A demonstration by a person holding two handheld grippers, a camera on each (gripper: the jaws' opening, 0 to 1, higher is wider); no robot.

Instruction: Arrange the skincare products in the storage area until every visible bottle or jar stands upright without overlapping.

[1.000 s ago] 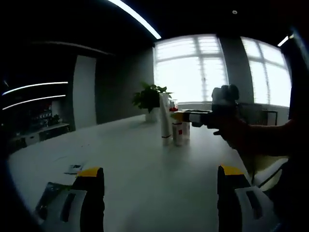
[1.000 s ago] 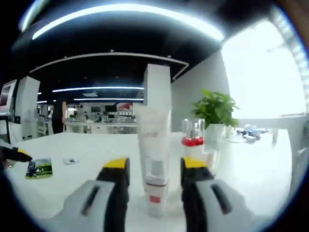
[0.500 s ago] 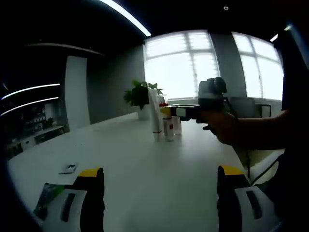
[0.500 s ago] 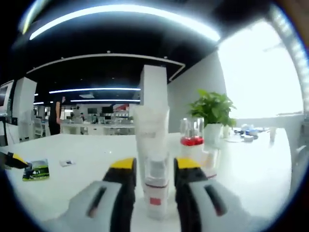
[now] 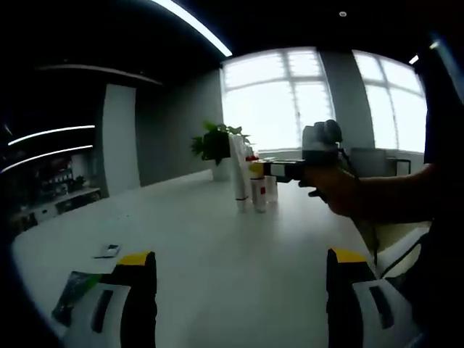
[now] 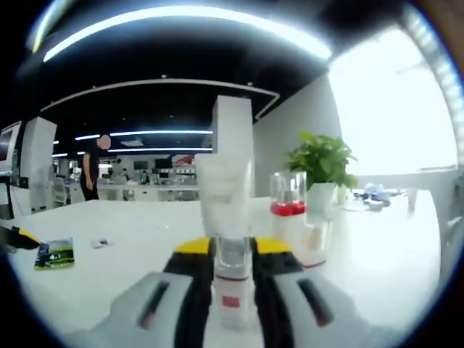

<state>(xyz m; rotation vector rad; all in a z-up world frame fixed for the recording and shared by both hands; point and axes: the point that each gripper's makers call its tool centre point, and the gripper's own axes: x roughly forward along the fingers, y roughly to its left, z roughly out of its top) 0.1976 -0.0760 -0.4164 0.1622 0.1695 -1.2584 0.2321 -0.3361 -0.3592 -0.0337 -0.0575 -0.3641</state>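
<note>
**Right claw clamped on upright tube; left claw wide and empty**

Centre of the right gripper view: a tall white tube (image 6: 230,239), standing upright on the white counter (image 6: 130,246), flared and flat at the top, narrowing to a clear neck, then a white cap at the bottom with a thin red band and a small red square mark. Pinched at the neck by the right claw (image 6: 232,255), yellow-tipped jaws pressed against both sides, nearly closed on it.

Just right of the tube, slightly behind: a clear bottle (image 6: 288,197) holding red liquid at its lower part, upright. Below and right of it, a pale jar (image 6: 313,243), contents too blurred to tell. Further right, a potted plant (image 6: 323,170) in a white pot. At far left, low on the counter, a green card (image 6: 56,254) and a small flat item (image 6: 101,243) beside it.

Left gripper view, mid-frame right of centre: the same cluster seen small — white tube (image 5: 240,177) upright, a white bottle with a red mark (image 5: 259,194) touching or just beside it, plant (image 5: 216,145) behind. Right claw (image 5: 255,169) reaching in from the right, held by a hand (image 5: 335,194).

Bottom of that view: left claw (image 5: 241,270) with jaws spread well apart, nothing between them, hovering over bare counter (image 5: 217,246). Green card (image 5: 72,290) at lower left, small flat item (image 5: 107,251) above it.
</note>
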